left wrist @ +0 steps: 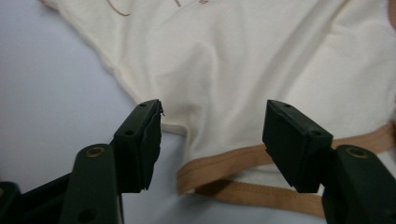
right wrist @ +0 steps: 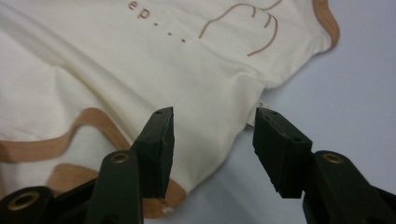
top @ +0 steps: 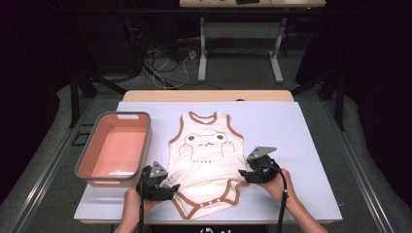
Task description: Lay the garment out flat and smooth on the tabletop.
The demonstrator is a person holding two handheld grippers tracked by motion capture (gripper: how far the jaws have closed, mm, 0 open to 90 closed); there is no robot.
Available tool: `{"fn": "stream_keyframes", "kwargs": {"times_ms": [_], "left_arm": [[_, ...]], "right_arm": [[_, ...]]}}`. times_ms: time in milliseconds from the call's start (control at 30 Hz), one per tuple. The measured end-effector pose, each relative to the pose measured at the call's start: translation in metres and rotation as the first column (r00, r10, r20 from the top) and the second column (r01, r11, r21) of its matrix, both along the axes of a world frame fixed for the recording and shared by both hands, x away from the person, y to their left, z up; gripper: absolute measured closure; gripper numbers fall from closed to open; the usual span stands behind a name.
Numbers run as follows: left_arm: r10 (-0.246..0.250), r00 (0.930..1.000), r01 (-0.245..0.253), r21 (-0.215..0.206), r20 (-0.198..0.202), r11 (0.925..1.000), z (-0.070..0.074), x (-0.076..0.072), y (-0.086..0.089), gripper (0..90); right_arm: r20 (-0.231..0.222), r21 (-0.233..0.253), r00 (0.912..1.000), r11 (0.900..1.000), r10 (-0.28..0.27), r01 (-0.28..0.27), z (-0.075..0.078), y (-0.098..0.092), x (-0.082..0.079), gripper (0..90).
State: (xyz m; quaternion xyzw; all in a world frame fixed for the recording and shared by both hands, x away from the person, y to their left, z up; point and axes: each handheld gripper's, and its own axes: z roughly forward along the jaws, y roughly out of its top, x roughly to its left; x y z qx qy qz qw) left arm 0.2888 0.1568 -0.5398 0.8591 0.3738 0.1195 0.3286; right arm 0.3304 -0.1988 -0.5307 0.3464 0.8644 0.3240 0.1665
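The left gripper stands with jaws apart at the lower left edge of the cream bodysuit, and the right gripper is spread too at its lower right edge, cloth between the jaws. The bodysuit lies flat, front up, in the middle of the table, whose top is pale lilac. A pink basin sits to its left. Behind, on the grey floor, cables lie near a second desk's legs.
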Motion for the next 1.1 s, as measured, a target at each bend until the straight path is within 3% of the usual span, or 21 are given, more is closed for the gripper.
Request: {"fn": "stream_keyframes", "kwargs": {"times_ms": [200, 300, 400, 567, 667, 800, 1000, 1100], "left_arm": [[-0.06, 0.9981, 0.061, -0.022, 0.007, 0.9979, 0.004, -0.01, -0.012, 24.6], [-0.09, 0.9959, 0.09, -0.034, 0.003, 0.9953, 0.004, -0.013, -0.017, 24.7], [-0.121, 0.9926, 0.121, -0.029, -0.005, 0.9922, 0.003, -0.016, -0.021, 26.9], [-0.129, 0.9917, 0.129, -0.006, -0.004, 0.9917, -0.001, -0.016, -0.024, 39.8], [-0.1, 0.995, 0.1, 0.004, -0.008, 0.995, -0.004, -0.012, -0.02, 44.6], [-0.022, 0.9997, 0.022, 0.009, -0.011, 0.9997, -0.006, -0.004, -0.008, 46.9], [0.071, 0.9974, -0.071, 0.016, -0.011, 0.9973, -0.005, 0.004, 0.006, 47.5], [0.097, 0.9951, -0.096, 0.024, -0.023, 0.9951, -0.008, 0.008, 0.011, 47.3]], "right_arm": [[0.008, 0.024, 0.9985, 0.998, 0.054, -0.054, 0.007, 0.006, -0.013, 47.5], [0.013, 0.028, 0.9968, 0.997, 0.078, -0.079, 0.007, 0.009, -0.021, 49.4], [0.018, 0.032, 0.9949, 0.994, 0.1, -0.1, 0.009, 0.013, -0.029, 51.1], [0.02, 0.041, 0.9888, 0.988, 0.148, -0.148, 0.012, 0.02, -0.041, 54.0], [0.014, 0.034, 0.9838, 0.983, 0.179, -0.179, 0.011, 0.025, -0.048, 56.1], [-0.013, 0.027, 0.9748, 0.975, 0.223, -0.222, 0.007, 0.031, -0.055, 61.0], [-0.076, 0.021, 0.956, 0.959, 0.283, -0.283, -0.006, 0.042, -0.058, 64.9], [-0.104, 0.011, 0.9508, 0.956, 0.292, -0.292, -0.011, 0.045, -0.058, 68.2]]}}
